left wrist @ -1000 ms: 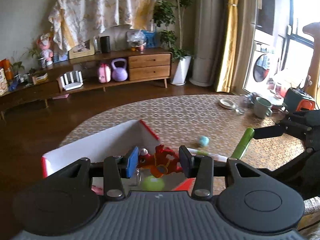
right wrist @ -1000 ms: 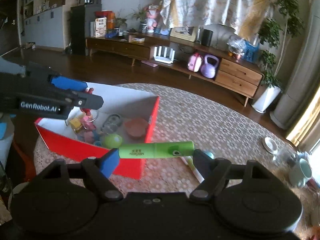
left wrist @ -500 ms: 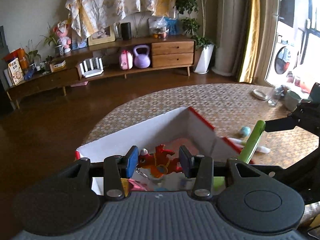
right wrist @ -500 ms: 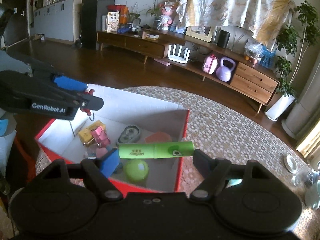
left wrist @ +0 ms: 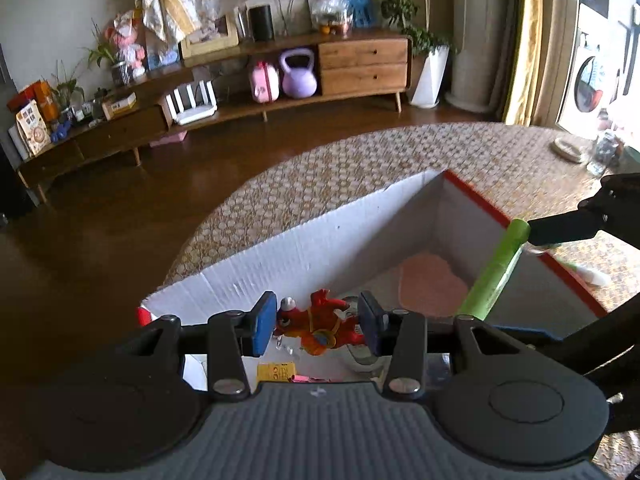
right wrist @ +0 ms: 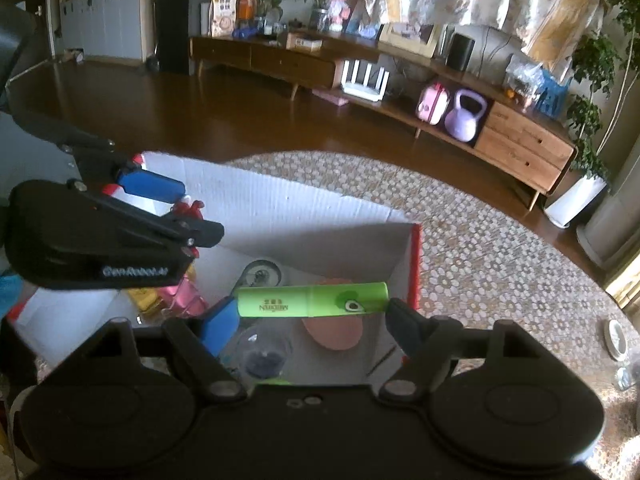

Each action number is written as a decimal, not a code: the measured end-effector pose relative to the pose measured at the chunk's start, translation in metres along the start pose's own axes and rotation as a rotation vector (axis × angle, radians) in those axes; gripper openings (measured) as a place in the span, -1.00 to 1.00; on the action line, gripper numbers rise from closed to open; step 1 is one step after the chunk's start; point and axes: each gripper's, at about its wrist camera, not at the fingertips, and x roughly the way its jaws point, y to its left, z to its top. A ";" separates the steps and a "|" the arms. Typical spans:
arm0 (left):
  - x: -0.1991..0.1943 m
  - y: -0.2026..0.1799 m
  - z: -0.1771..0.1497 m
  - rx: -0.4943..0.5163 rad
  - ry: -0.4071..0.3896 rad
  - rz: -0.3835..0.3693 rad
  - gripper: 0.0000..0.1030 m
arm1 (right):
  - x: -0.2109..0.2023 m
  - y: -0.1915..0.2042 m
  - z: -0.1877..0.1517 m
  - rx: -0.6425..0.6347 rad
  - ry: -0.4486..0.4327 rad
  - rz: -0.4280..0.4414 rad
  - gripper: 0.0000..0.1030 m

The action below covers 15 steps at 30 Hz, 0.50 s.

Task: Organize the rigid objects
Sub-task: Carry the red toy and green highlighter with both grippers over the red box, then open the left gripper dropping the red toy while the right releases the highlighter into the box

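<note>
The left claw (left wrist: 318,330) sits low in the middle of the left wrist view, its blue pads closed narrowly on a small red and orange toy figure (left wrist: 316,326), which hangs over the near end of the open cardboard box with white inner walls and red outer rim (left wrist: 320,248). In the right wrist view the right claw (right wrist: 312,314) stands wide, gripping a bright green cylindrical tube with an avocado print (right wrist: 312,300) end to end, the tube lying level across the lower middle of the frame above the box interior. The same tube shows at the right of the left wrist view as a slanted green bar (left wrist: 496,268) crossing the box's red rim.

Inside the box, on its floor, lie a flat pink round piece (right wrist: 332,330), a grey round object (right wrist: 262,274), a pink blocky toy (right wrist: 184,294) and a yellow item (left wrist: 276,371).

The box rests on a table covered with a patterned beige woven cloth (right wrist: 480,248). In the upper part of both views a long wooden sideboard (left wrist: 360,60) holds a lilac kettlebell (left wrist: 298,74).
</note>
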 end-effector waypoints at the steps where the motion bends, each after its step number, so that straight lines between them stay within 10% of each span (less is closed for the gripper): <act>1: 0.006 0.000 0.001 -0.001 0.010 0.004 -0.16 | 0.005 0.002 0.001 -0.004 0.007 0.003 0.55; 15: 0.051 0.005 0.003 -0.021 0.136 -0.025 -0.16 | 0.043 0.012 0.002 0.018 0.110 0.043 0.54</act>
